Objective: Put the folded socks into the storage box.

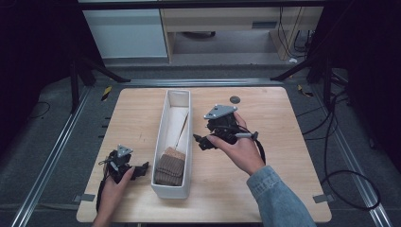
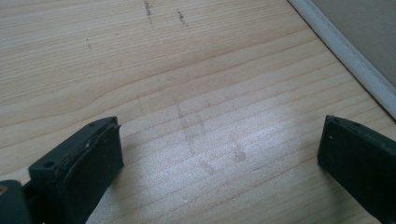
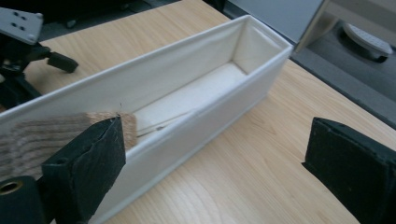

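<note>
Two forearms reach in from the near edge of a pale wooden bench (image 1: pixel 265 109). Near the left corner, the left hand-held gripper (image 1: pixel 140 170) rests low on the wood, its jaws spread with nothing between them. Just to its right stands a long white box (image 1: pixel 163 127), running from near to far. A folded brown knitted cloth (image 1: pixel 170 166) lies inside its near end. Right of the box, the right hand-held gripper (image 1: pixel 201 141) hovers beside the wall, jaws spread wide and empty, pointing left toward the box.
</note>
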{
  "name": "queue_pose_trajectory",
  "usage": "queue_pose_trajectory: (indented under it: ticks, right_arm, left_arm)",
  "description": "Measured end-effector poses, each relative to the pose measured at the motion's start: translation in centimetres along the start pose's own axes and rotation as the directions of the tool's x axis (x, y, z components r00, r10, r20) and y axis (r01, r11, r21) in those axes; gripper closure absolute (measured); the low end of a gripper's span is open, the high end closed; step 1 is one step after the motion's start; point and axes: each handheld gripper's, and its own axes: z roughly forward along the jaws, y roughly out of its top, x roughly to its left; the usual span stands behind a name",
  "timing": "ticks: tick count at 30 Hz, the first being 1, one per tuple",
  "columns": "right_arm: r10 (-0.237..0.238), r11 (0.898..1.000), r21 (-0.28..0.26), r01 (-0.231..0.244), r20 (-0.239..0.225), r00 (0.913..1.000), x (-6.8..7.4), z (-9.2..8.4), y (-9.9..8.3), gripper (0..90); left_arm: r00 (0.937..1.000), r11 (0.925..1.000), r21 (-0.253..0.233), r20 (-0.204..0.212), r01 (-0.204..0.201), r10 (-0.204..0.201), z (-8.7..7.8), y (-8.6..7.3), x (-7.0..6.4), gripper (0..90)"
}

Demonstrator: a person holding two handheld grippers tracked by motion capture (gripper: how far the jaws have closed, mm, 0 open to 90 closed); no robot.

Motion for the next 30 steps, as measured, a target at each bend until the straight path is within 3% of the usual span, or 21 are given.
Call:
queue_pose_trajectory:
  ticks: [10,23,30]
  right_arm:
    - [0.028,0.999,0.015,-0.029,0.076,0.9968,-2.3,-0.9,-2.0,7.9]
    - [0.060,0.997,0.035,-0.064,0.116,0.9915,-3.8,-1.6,-4.8,9.3]
    - [0.098,0.993,0.053,-0.106,0.130,0.9867,-4.6,-2.3,-8.0,10.0]
  left_arm:
    - [1.0000,1.0000,0.000,0.000,0.000,0.000,0.0,0.0,0.0,0.0]
    - [1.0000,1.0000,0.000,0.000,0.000,0.000,0.0,0.0,0.0,0.0]
    - [1.0000,1.0000,0.000,0.000,0.000,0.000,0.0,0.0,0.0,0.0]
